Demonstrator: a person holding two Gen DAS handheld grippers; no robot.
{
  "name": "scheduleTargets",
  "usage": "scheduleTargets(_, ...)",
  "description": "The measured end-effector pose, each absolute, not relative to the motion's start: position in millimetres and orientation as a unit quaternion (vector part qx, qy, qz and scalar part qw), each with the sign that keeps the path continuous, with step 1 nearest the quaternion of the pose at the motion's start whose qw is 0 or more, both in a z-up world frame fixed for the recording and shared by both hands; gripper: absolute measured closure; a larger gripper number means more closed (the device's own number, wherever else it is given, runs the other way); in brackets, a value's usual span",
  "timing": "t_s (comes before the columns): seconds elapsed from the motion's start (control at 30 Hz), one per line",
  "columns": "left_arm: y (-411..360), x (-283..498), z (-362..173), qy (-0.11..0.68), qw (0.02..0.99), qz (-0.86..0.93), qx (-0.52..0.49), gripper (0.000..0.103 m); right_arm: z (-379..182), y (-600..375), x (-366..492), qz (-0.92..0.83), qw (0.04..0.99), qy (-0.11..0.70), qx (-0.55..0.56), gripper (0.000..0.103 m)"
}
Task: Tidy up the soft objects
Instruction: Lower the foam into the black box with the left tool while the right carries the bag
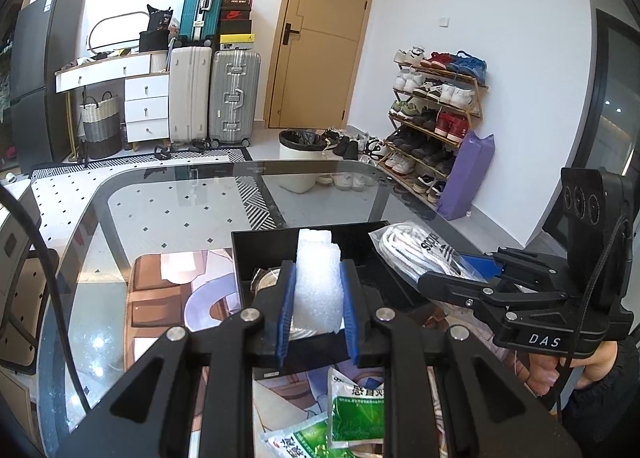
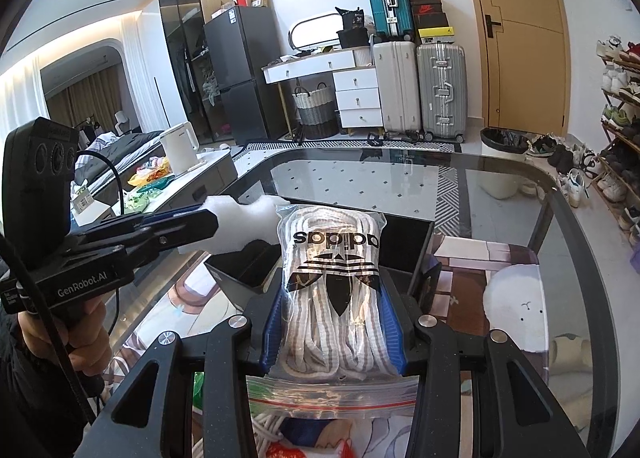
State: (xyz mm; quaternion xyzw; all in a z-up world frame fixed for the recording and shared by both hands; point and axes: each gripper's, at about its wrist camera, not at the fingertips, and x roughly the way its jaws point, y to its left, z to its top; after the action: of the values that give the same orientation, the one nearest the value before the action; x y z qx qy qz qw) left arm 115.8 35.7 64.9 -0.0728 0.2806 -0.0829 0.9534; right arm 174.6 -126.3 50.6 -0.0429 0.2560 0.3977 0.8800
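2 grippers are up over the glass table [image 1: 120,218], each clamped on 1 soft thing. The left gripper [image 1: 317,298] squeezes 1 white foam block [image 1: 318,278], crinkled and upright, above the 1 black box [image 1: 260,250] at its 12 o'clock. The right gripper [image 2: 334,322] grips 1 clear zip bag of laces [image 2: 334,278], white cords with grey stripes under a black trefoil logo, also over the box. 2 green sachets [image 1: 352,410] lie at the left gripper's 6 o'clock.

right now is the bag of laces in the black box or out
Out: the right gripper holds the bag of laces up above the black box.
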Motion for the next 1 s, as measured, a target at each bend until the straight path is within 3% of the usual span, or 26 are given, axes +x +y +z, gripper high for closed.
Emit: scheduleTargets(1.0,27,145,25,0.34,0.934,-0.087,-0.067,0.083,35,-72,231,0.402,0.865,0.285,-0.095,0.061)
